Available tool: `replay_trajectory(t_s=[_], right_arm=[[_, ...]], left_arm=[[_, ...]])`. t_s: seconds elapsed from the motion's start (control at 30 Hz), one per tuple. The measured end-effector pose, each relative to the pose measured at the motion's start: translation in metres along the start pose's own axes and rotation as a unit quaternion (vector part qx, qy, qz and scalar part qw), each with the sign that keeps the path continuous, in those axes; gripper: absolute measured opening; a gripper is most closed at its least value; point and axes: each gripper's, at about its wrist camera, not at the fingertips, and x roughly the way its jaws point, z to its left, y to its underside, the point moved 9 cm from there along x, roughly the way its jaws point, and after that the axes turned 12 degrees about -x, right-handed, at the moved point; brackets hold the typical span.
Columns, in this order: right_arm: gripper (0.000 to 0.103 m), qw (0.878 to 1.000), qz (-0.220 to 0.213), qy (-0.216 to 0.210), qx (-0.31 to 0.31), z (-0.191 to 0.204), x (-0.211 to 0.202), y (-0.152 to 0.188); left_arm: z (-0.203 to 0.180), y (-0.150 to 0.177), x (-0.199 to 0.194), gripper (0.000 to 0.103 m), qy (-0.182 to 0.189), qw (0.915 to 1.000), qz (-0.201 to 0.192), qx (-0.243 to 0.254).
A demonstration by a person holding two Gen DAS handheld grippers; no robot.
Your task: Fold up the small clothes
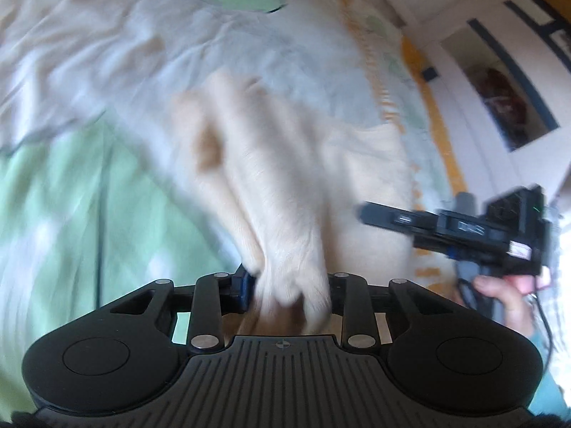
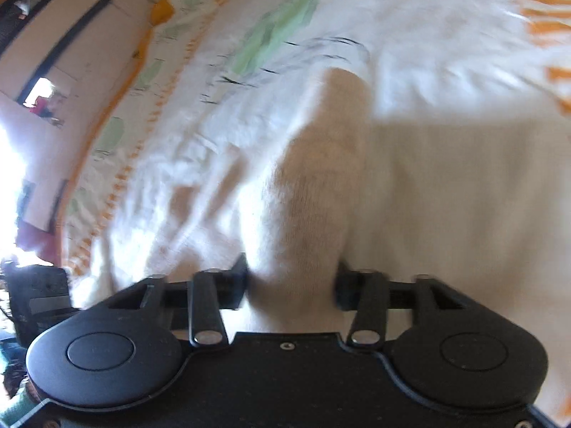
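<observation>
A cream knitted sock (image 1: 260, 164) hangs forward from my left gripper (image 1: 291, 285), which is shut on its bunched end, above the bedsheet. The picture is blurred by motion. My right gripper (image 2: 291, 281) is shut on the end of a cream sock (image 2: 314, 185) that stretches away from it over the bed. The right gripper also shows in the left wrist view (image 1: 464, 232), held by a hand at the right edge. A cream cloth (image 2: 464, 192) lies flat on the bed, right of the held sock.
The bed is covered by a white sheet (image 1: 107, 53) with green patches and orange stripes. A white wall with dark-framed openings (image 1: 514, 82) stands beyond the bed's edge. The left gripper's body (image 2: 32, 303) shows at the left edge of the right wrist view.
</observation>
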Motion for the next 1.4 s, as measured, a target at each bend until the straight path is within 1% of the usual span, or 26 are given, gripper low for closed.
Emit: replay_trajectory(t_s=[0.03,0.07,0.13,0.2,0.23,0.3,0.37,0.4,0.43,0.53,0.6,0.67,0.7,0.73,0.77,0.8,0.87,0.93,1.0,1.03,1.13,1.17,1.27,1.3,1.33,1.4], right_arm=[[0.068,1.000,-0.006,0.011,0.004,-0.005,-0.004,0.006],[0.070,1.000,-0.016,0.013,0.018,-0.009,-0.008,0.011],[0.071,0.998,-0.036,0.009,0.047,-0.014,-0.017,0.016],[0.072,0.997,-0.062,0.017,0.043,-0.012,-0.030,0.015],[0.073,0.996,-0.079,0.025,0.031,-0.009,-0.038,0.012],[0.078,0.992,-0.117,0.041,0.010,-0.004,-0.053,0.002],[0.078,0.987,-0.146,0.064,-0.006,-0.002,-0.062,-0.011],[0.078,0.985,-0.154,0.074,-0.014,-0.001,-0.062,-0.015],[0.078,0.984,-0.156,0.082,-0.020,-0.002,-0.060,-0.020],[0.078,0.982,-0.155,0.103,-0.033,-0.007,-0.046,-0.034],[0.078,0.980,-0.132,0.142,-0.050,-0.013,-0.028,-0.037],[0.077,0.977,-0.094,0.180,-0.062,-0.028,-0.004,-0.034],[0.081,0.977,-0.077,0.191,-0.062,-0.038,0.006,-0.029],[0.088,0.978,-0.080,0.186,-0.056,-0.044,0.011,-0.025],[0.088,0.978,-0.087,0.182,-0.052,-0.046,0.014,-0.025],[0.089,0.978,-0.087,0.184,-0.054,-0.047,0.013,-0.026],[0.088,0.976,-0.085,0.191,-0.060,-0.045,0.007,-0.029],[0.083,0.973,-0.113,0.191,-0.060,-0.035,-0.007,-0.036],[0.082,0.968,-0.132,0.201,-0.078,-0.026,-0.015,-0.046],[0.083,0.966,-0.123,0.211,-0.090,-0.026,-0.010,-0.051],[0.083,0.965,-0.058,0.230,-0.112,-0.039,0.023,-0.054],[0.089,0.965,-0.048,0.232,-0.109,-0.047,0.034,-0.052],[0.091,0.963,-0.060,0.237,-0.115,-0.049,0.037,-0.055],[0.087,0.963,-0.066,0.235,-0.117,-0.047,0.033,-0.058],[0.080,0.962,-0.082,0.231,-0.122,-0.043,0.025,-0.062],[0.078,0.956,-0.121,0.223,-0.144,-0.031,0.008,-0.071]], left_arm=[[0.008,0.003,-0.001,0.032,-0.008,0.9999,-0.009,-0.012],[0.011,0.004,-0.004,0.032,-0.007,0.9997,-0.019,-0.017],[0.017,0.005,-0.015,0.032,-0.021,0.9991,-0.033,-0.016],[0.012,0.003,-0.028,0.031,-0.045,0.9973,-0.057,0.006],[0.006,0.001,-0.037,0.031,-0.057,0.9953,-0.074,0.029],[-0.013,0.000,-0.055,0.031,-0.070,0.9879,-0.113,0.079],[-0.033,-0.009,-0.066,0.031,-0.086,0.9755,-0.157,0.128],[-0.040,-0.012,-0.066,0.031,-0.092,0.9705,-0.170,0.144],[-0.048,-0.020,-0.063,0.031,-0.098,0.9659,-0.182,0.156],[-0.056,-0.027,-0.042,0.031,-0.103,0.9613,-0.197,0.163],[-0.048,-0.028,-0.030,0.031,-0.135,0.9543,-0.204,0.171],[-0.026,-0.034,-0.012,0.031,-0.190,0.9478,-0.196,0.166],[-0.013,-0.033,-0.006,0.034,-0.207,0.9477,-0.185,0.158],[-0.002,-0.032,0.000,0.034,-0.208,0.9510,-0.175,0.148],[0.005,-0.031,0.000,0.036,-0.198,0.9536,-0.180,0.139],[0.008,-0.030,-0.005,0.039,-0.193,0.9543,-0.184,0.134],[0.010,-0.030,-0.010,0.039,-0.193,0.9544,-0.184,0.134],[0.011,-0.029,-0.012,0.039,-0.191,0.9554,-0.181,0.134],[0.010,-0.029,-0.013,0.039,-0.189,0.9563,-0.182,0.129],[0.010,-0.028,-0.014,0.039,-0.188,0.9567,-0.182,0.126],[0.007,-0.029,-0.012,0.040,-0.189,0.9560,-0.187,0.124],[0.006,-0.029,-0.010,0.040,-0.188,0.9557,-0.189,0.124],[0.008,-0.029,-0.011,0.041,-0.184,0.9571,-0.191,0.117],[0.008,-0.029,-0.012,0.040,-0.182,0.9576,-0.190,0.116],[0.007,-0.029,-0.013,0.040,-0.182,0.9575,-0.192,0.116],[0.000,-0.029,-0.020,0.039,-0.184,0.9548,-0.199,0.124]])
